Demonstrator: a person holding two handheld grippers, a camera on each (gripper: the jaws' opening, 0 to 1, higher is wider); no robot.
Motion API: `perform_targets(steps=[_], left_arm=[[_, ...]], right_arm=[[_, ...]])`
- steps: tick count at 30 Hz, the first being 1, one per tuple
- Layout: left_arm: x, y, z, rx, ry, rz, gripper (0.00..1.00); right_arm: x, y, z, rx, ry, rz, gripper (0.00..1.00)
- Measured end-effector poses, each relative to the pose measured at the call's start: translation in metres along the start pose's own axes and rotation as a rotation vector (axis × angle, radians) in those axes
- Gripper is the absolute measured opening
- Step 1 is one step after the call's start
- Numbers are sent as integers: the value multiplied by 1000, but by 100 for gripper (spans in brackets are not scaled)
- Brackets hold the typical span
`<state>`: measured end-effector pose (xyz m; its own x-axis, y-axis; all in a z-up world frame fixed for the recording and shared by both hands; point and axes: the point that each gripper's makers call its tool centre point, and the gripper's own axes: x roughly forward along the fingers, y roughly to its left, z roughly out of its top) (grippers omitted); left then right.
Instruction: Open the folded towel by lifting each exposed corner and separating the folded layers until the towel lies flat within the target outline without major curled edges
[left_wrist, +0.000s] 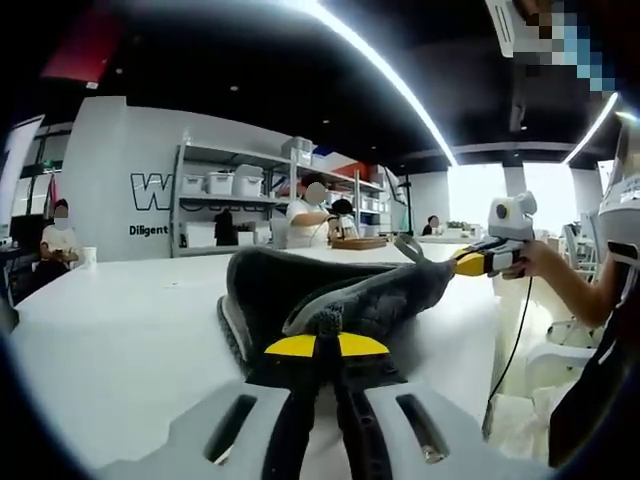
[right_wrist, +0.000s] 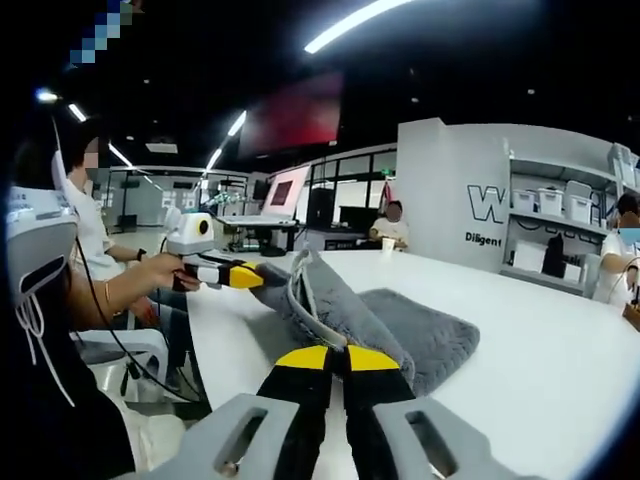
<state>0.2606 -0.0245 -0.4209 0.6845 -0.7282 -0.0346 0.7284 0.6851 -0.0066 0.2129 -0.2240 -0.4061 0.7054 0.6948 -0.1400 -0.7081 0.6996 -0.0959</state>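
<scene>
Spanning the near edge of the white table (left_wrist: 120, 330), the grey towel (left_wrist: 300, 290) is held taut between both grippers, partly lifted so its folded layers can peel apart; the rest still lies bunched on the table. Left gripper (left_wrist: 322, 335): jaws closed, pinching one towel corner. Right gripper (right_wrist: 338, 352): jaws closed on the opposite corner, raising the white-trimmed edge (right_wrist: 305, 300). Judgement: unfolding mid-way, not flat yet. No target outline is visible on the table.
</scene>
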Motion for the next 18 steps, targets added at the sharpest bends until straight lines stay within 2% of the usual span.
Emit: perform_targets(steps=[18], left_arm=[[-14,-19,-13,21,47,-23,4]], right_arm=[[-14,-2,-13,22,17,-31,0]])
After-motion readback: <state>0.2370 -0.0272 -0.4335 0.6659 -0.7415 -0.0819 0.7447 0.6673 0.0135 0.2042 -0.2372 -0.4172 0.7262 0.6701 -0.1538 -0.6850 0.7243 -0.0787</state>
